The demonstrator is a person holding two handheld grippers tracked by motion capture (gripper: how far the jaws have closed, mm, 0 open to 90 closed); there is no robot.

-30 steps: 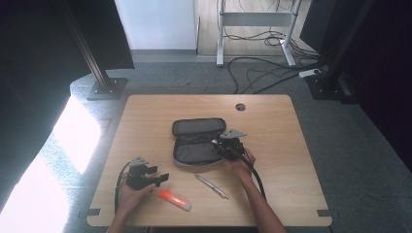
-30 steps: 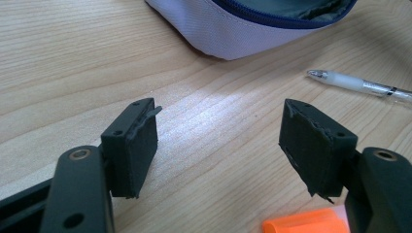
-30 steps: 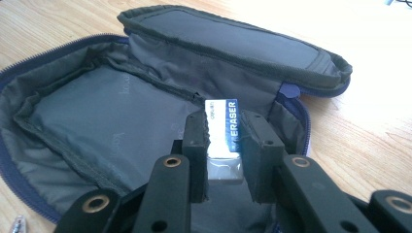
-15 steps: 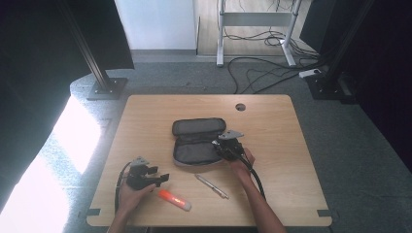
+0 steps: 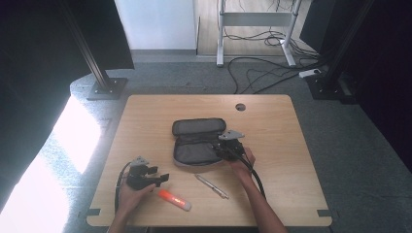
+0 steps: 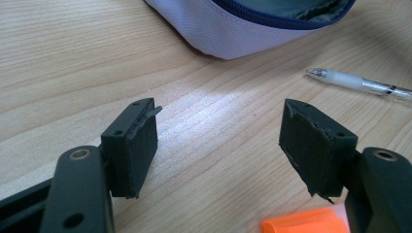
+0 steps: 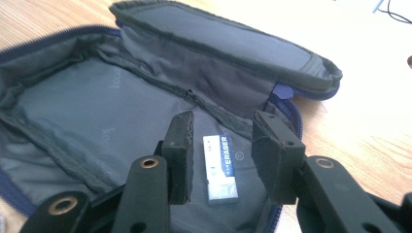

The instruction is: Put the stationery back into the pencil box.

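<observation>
Your right gripper (image 7: pixel 221 160) has just been opening its jaws over the open pencil case (image 5: pixel 197 141) at the middle of the desk (image 5: pixel 272 121); the eraser (image 7: pixel 221 170) lies between the pads on the case's lining, apparently free of them, so it looks delivered. What seems left are the pen (image 5: pixel 212 186) and the orange marker (image 5: pixel 174 200) near the front edge. Your right hand (image 5: pixel 240 162) reaches in from the case's right end. Your left gripper (image 6: pixel 218 145) rests wide open and empty beside the marker, toward the front left corner
</observation>
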